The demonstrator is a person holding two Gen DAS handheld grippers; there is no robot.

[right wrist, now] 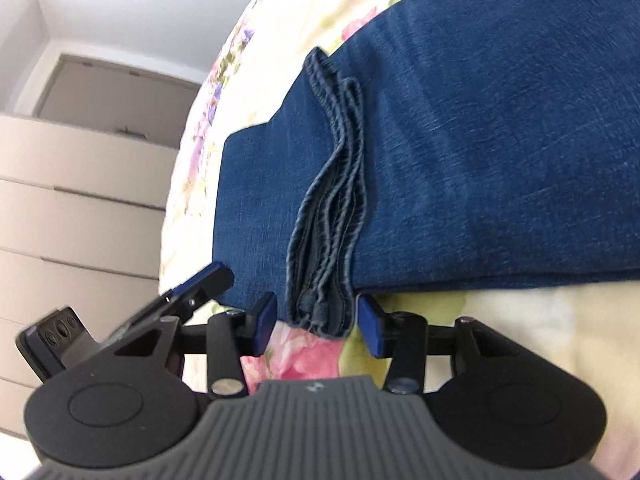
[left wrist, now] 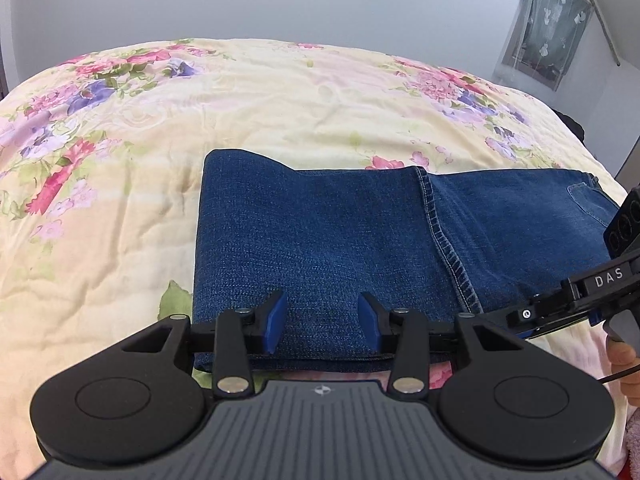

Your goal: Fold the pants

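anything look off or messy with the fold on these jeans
Mostly tidy: the blue denim jeans lie flat on the floral quilt. The stacked leg hems are slightly fanned and wavy, not flush. Both the left gripper and right gripper are open.

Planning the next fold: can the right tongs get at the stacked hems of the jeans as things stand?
Probably yes. The right tongs stand open with the stacked hems just ahead between the pads, nothing covering them. The left tongs sit off to the side on the jeans, apart from that path.
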